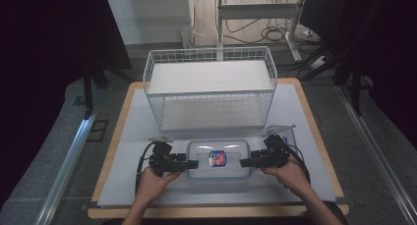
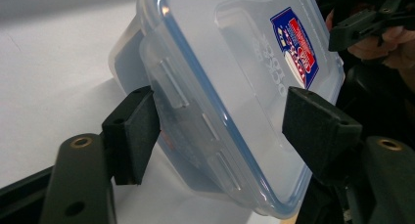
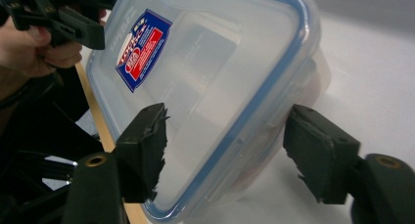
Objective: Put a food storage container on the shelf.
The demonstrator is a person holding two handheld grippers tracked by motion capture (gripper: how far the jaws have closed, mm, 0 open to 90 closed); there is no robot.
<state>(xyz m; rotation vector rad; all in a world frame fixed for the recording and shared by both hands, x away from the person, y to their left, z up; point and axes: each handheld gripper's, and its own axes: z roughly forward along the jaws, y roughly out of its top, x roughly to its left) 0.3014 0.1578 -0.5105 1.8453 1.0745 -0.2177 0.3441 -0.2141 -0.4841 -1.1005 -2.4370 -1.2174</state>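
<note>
A clear plastic container (image 1: 231, 154) with a blue-rimmed lid and a red-and-blue label (image 1: 217, 158) lies flat on the white mat at the front middle. My left gripper (image 1: 195, 163) points at its left end and my right gripper (image 1: 242, 162) at its right end. In the left gripper view the jaws (image 2: 220, 126) straddle the container's (image 2: 230, 62) end, one pad by the side latch and one over the lid. In the right gripper view the jaws (image 3: 225, 141) straddle the container's (image 3: 210, 62) other end, with a gap at the outer pad (image 3: 318, 155). Both stand open.
A white wire basket (image 1: 211, 82) with two shelves stands behind the container at the middle of the table. Another clear container (image 1: 289, 132) sits just behind my right gripper. The wooden table edge (image 1: 216, 212) runs along the front. A hand holds each gripper.
</note>
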